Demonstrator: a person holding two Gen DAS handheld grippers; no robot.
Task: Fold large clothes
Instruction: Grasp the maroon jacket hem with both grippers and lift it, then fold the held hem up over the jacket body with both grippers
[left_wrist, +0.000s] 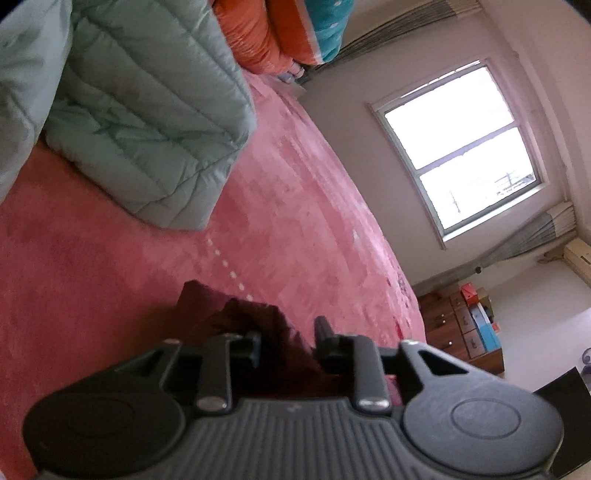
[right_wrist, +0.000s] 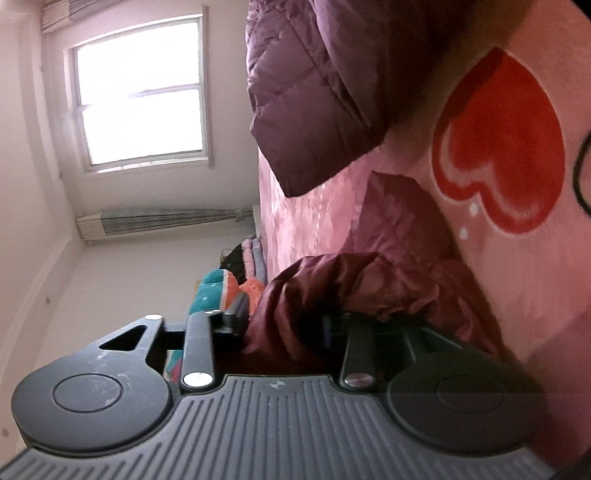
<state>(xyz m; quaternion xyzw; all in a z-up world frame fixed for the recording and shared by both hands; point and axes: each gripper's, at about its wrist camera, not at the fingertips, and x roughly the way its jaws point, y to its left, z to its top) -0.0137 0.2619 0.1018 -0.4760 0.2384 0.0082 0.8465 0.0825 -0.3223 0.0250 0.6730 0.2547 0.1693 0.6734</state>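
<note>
A dark maroon puffer jacket (right_wrist: 369, 288) lies on the pink bed cover (right_wrist: 517, 258). My right gripper (right_wrist: 284, 325) is shut on a bunched part of the jacket, which bulges between its fingers. A purple quilted part (right_wrist: 310, 92) lies further along the bed. In the left wrist view my left gripper (left_wrist: 286, 343) is shut on a dark maroon fold of the jacket (left_wrist: 229, 314), held low over the pink bed cover (left_wrist: 295, 206). The fabric hides the fingertips of both grippers.
A folded mint green quilt (left_wrist: 147, 110) lies on the bed beyond the left gripper. Orange and teal bedding (left_wrist: 288, 33) is stacked at the head. A window (left_wrist: 461, 147), curtains and a wooden cabinet (left_wrist: 461, 325) with boxes stand past the bed edge.
</note>
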